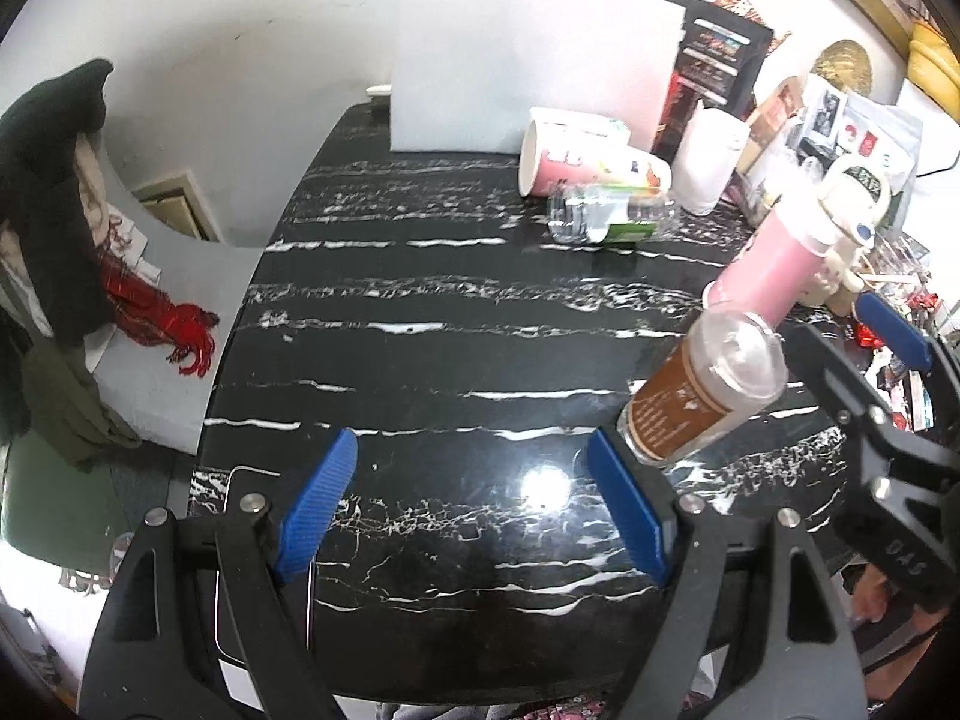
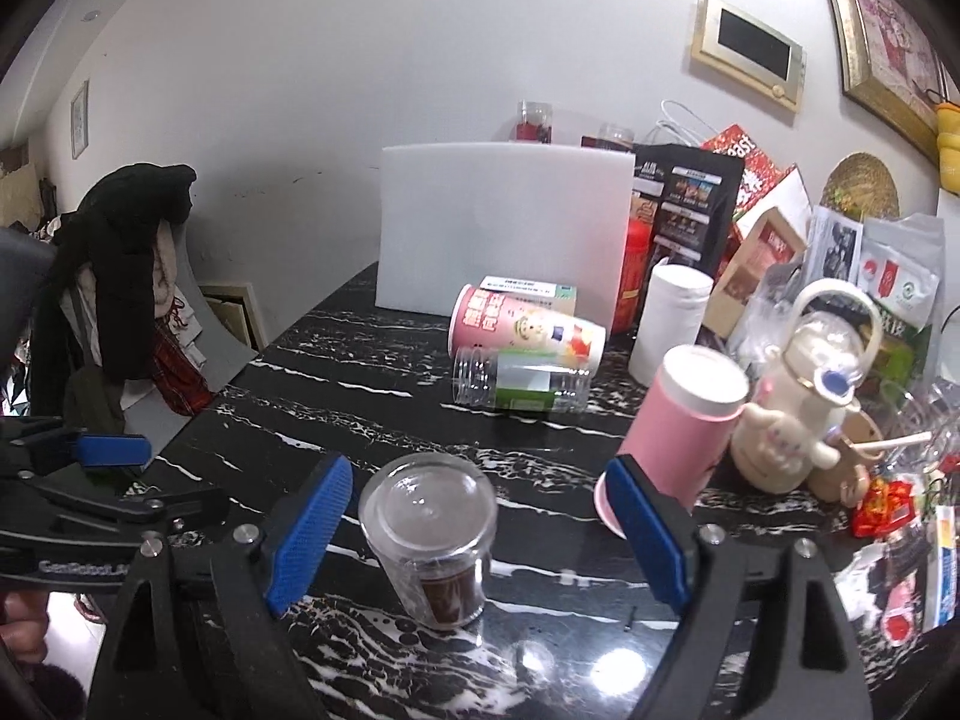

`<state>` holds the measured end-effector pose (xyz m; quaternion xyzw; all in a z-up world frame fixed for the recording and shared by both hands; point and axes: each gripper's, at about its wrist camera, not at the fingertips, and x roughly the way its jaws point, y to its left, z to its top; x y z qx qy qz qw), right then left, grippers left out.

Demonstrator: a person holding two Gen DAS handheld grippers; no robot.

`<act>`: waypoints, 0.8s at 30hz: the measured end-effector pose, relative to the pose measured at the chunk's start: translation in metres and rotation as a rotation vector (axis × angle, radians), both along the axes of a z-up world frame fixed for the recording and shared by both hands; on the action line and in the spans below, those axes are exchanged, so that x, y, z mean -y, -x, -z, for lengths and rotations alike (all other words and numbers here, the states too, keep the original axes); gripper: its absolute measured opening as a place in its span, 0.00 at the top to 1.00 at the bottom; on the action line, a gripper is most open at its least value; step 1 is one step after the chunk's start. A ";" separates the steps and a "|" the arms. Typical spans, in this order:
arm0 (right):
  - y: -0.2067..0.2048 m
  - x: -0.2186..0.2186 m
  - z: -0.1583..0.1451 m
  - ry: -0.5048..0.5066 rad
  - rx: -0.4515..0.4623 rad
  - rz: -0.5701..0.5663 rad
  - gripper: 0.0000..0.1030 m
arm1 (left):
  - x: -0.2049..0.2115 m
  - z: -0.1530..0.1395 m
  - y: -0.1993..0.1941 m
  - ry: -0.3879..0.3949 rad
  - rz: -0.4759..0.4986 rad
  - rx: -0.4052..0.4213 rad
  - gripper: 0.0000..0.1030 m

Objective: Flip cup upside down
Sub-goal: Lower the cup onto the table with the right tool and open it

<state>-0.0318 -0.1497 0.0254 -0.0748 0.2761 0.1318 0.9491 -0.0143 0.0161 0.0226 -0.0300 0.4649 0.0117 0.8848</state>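
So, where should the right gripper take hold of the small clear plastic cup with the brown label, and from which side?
Probably at mid-height, across the straight wall of the small clear plastic cup with the brown label. It stands on the black marble table, flat end up, between the open fingers of the right gripper. Come level from the near side; the pink cylindrical cup stands close on the right.

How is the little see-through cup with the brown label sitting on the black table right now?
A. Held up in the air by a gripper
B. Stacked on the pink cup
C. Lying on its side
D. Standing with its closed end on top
D: the cup stands on the table with its closed clear end facing up, between the open fingers of the right gripper, which do not touch it.
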 end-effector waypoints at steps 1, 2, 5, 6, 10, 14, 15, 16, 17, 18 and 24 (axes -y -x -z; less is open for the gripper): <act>0.002 0.003 -0.006 0.005 -0.007 0.009 0.16 | 0.002 -0.004 0.001 -0.003 0.004 0.006 0.23; 0.004 0.005 -0.010 0.003 -0.010 0.014 0.16 | 0.004 -0.007 0.002 -0.006 0.009 0.012 0.23; 0.009 0.015 -0.021 -0.021 -0.042 0.029 0.16 | 0.011 -0.017 0.006 -0.007 0.027 0.028 0.23; 0.010 0.018 -0.023 -0.027 -0.057 0.036 0.16 | 0.013 -0.020 0.007 -0.009 0.032 0.032 0.23; 0.015 0.028 -0.027 -0.012 -0.090 0.068 0.15 | 0.023 -0.029 0.011 -0.028 0.052 0.049 0.21; 0.023 0.035 -0.025 0.027 -0.113 0.093 0.15 | 0.034 -0.032 0.013 -0.054 0.073 0.061 0.18; 0.025 0.037 -0.024 0.031 -0.118 0.102 0.15 | 0.036 -0.033 0.014 -0.057 0.079 0.061 0.18; 0.027 0.039 -0.024 0.034 -0.124 0.110 0.15 | 0.039 -0.032 0.014 -0.057 0.088 0.059 0.18; 0.029 0.041 -0.023 0.035 -0.130 0.115 0.15 | 0.041 -0.032 0.015 -0.057 0.095 0.055 0.18; 0.031 0.042 -0.021 0.036 -0.138 0.120 0.15 | 0.043 -0.031 0.016 -0.056 0.103 0.052 0.18; 0.038 0.048 -0.006 0.036 -0.197 0.136 0.15 | 0.054 -0.020 0.023 -0.061 0.133 0.032 0.18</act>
